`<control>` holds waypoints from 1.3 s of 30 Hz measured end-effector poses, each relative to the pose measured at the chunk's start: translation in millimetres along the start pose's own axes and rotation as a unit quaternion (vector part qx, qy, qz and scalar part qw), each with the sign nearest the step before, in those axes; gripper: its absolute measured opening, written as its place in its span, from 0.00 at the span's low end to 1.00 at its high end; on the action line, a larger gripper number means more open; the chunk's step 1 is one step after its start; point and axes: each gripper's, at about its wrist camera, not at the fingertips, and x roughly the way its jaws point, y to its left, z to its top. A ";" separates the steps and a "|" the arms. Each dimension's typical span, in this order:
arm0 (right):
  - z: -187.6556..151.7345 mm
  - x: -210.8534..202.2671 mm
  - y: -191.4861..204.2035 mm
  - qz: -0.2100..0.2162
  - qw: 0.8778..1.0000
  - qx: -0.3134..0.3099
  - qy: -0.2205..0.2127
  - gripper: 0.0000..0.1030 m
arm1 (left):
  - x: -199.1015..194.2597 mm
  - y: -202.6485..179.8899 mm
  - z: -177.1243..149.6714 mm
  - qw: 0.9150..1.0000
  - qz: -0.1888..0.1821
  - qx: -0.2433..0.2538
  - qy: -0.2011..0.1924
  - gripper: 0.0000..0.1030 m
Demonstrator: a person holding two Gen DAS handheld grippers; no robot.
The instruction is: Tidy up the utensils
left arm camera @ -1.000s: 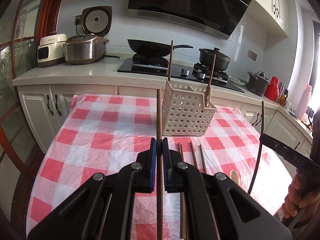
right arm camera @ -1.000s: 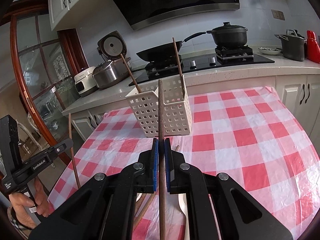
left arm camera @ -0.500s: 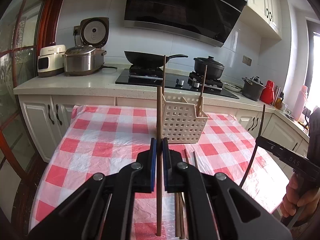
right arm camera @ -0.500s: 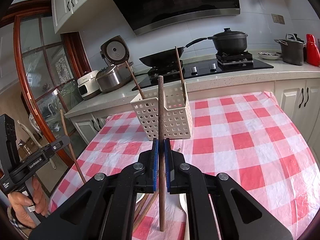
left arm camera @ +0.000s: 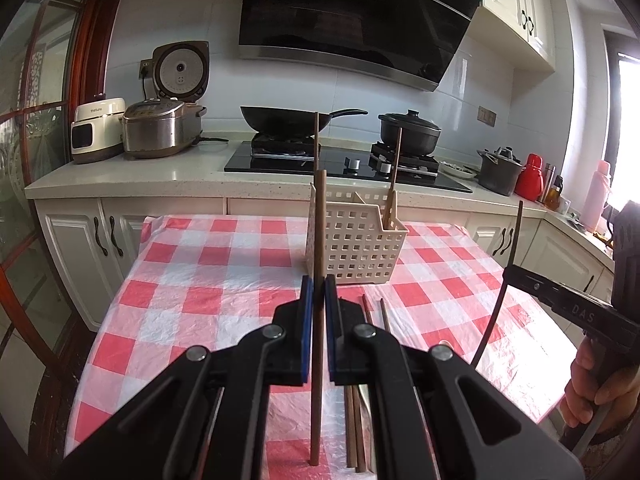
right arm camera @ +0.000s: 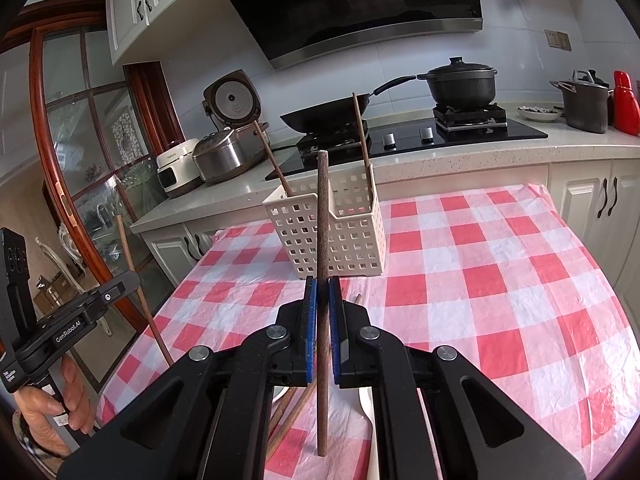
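Compared with one second back: in both wrist views the lower end of each held stick ran out of the bottom of the frame; now seen hanging free above the checked cloth. Basket also lower and smaller in the left view. Read as both sticks lifted clear of the counter [left arm camera: 200, 280], pickup done, carry to the basket not yet begun. Left hand-held gripper [left arm camera: 316, 292] clamped tight on a pale chopstick [left arm camera: 319, 240], held near upright, upper end level with the basket rim in that view. Right hand-held gripper [right arm camera: 322, 292] likewise clamped on a dark chopstick [right arm camera: 322, 208], upright, gripped around mid-length. Each gripper also visible from the other's camera at the frame edge, stick in its jaws, hand on the handle. Basket [left arm camera: 360, 248]: cream, perforated, standing on the counter ahead of both grippers, well short of them. Contents: two chopsticks, one [left arm camera: 315, 140] upright at the left end, one [left arm camera: 396, 156] leaning at the right corner; an inner divider shows, but which compartment each sits in not clear. Remaining on the cloth between grippers and basket: several loose chopsticks [left arm camera: 352, 420] lying lengthwise, plus a pale spoon [right arm camera: 364, 400], mostly hidden by the jaws. Judgement: task partly done; next drop needs each stick tipped in over the rim without knocking those already standing.
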 end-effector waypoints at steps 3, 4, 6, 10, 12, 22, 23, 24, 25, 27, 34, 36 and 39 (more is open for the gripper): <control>0.3 0.3 -1.2 -0.001 1.000 0.003 0.002 0.07 | -0.7 0.4 -1.1 1.000 0.000 -0.002 0.001 0.06; 0.1 0.5 -1.0 0.000 1.000 0.004 0.003 0.07 | -1.0 0.6 -1.5 1.000 -0.001 -0.003 0.002 0.06; -0.8 1.2 -0.1 0.001 1.000 0.003 0.007 0.07 | -1.6 2.4 -2.4 1.000 -0.001 -0.005 0.002 0.06; -5.4 4.1 2.8 0.003 1.000 -0.001 0.013 0.07 | 0.7 5.9 -4.9 1.000 0.000 -0.011 0.007 0.06; -7.1 6.4 2.7 0.002 1.000 0.000 0.016 0.07 | 3.9 8.4 -6.4 1.000 -0.001 -0.015 0.012 0.06; -8.2 8.0 1.0 -0.001 1.000 0.003 0.017 0.07 | 7.9 16.3 -8.8 0.999 0.002 -0.028 0.018 0.06; -8.1 8.1 1.4 -0.002 1.000 0.002 0.016 0.07 | 7.4 15.7 -8.1 1.000 0.002 -0.027 0.016 0.06; -7.8 7.8 1.5 -0.003 1.000 0.000 0.015 0.07 | 5.8 14.4 -7.1 1.000 0.002 -0.025 0.013 0.06; -7.4 7.5 2.1 -0.003 1.000 -0.002 0.013 0.07 | 4.3 13.1 -5.6 1.000 0.002 -0.022 0.009 0.06; -5.8 5.6 4.1 -0.006 1.000 -0.007 0.007 0.07 | 2.3 10.8 -3.8 1.000 0.002 -0.016 0.004 0.06; -1.2 2.2 7.1 -0.008 1.000 -0.017 -0.005 0.07 | 7.4 9.0 -3.9 1.000 0.008 -0.005 0.007 0.01; -1.1 2.9 5.9 -0.010 1.000 -0.016 -0.005 0.07 | 16.6 16.6 -5.8 1.000 0.008 -0.020 0.023 0.01; -0.4 3.4 5.4 -0.009 1.000 -0.015 -0.004 0.07 | 43.8 33.9 -7.1 0.997 0.016 -0.043 0.065 0.12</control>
